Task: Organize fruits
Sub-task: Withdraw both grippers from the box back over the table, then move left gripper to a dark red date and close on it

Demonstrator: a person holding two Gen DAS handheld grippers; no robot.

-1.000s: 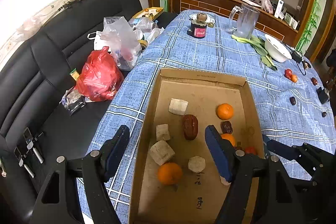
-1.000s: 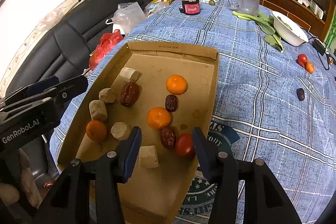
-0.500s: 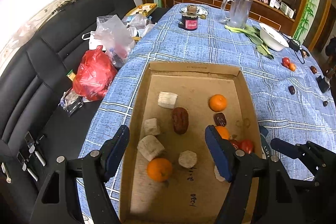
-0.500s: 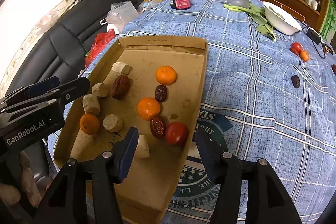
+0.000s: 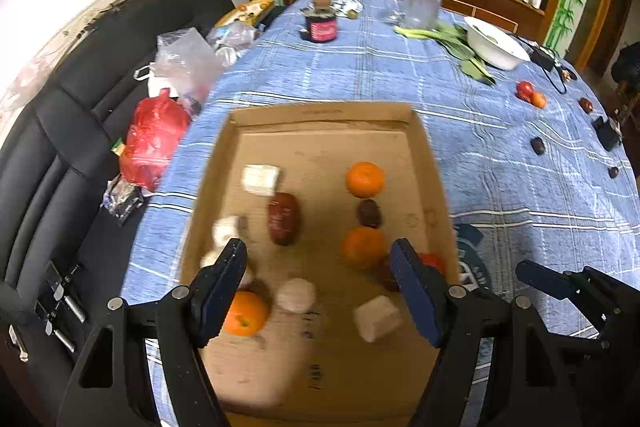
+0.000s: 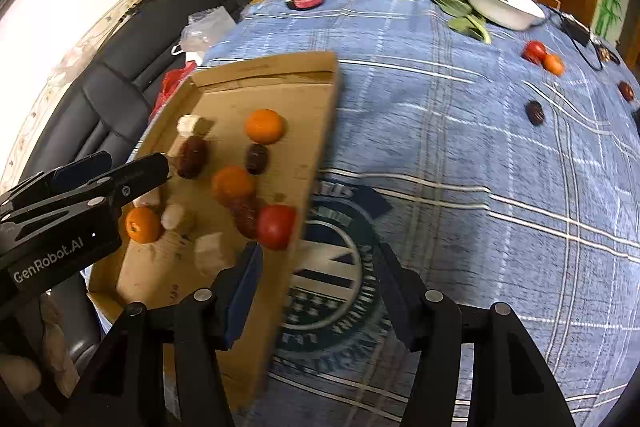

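Inside cardboard tray [image 5: 434, 163], mixed fruits [image 5: 365, 179]

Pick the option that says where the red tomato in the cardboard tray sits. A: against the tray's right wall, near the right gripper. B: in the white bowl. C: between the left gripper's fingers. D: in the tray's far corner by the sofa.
A: the red tomato rests against the right wall of the cardboard tray, just ahead of the right gripper, whose jaws stand open with nothing held.

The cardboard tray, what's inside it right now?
Inside the cardboard tray: three oranges, a red tomato, dark dates and pale chunks. The left claw partly covers some near the tray's close end.
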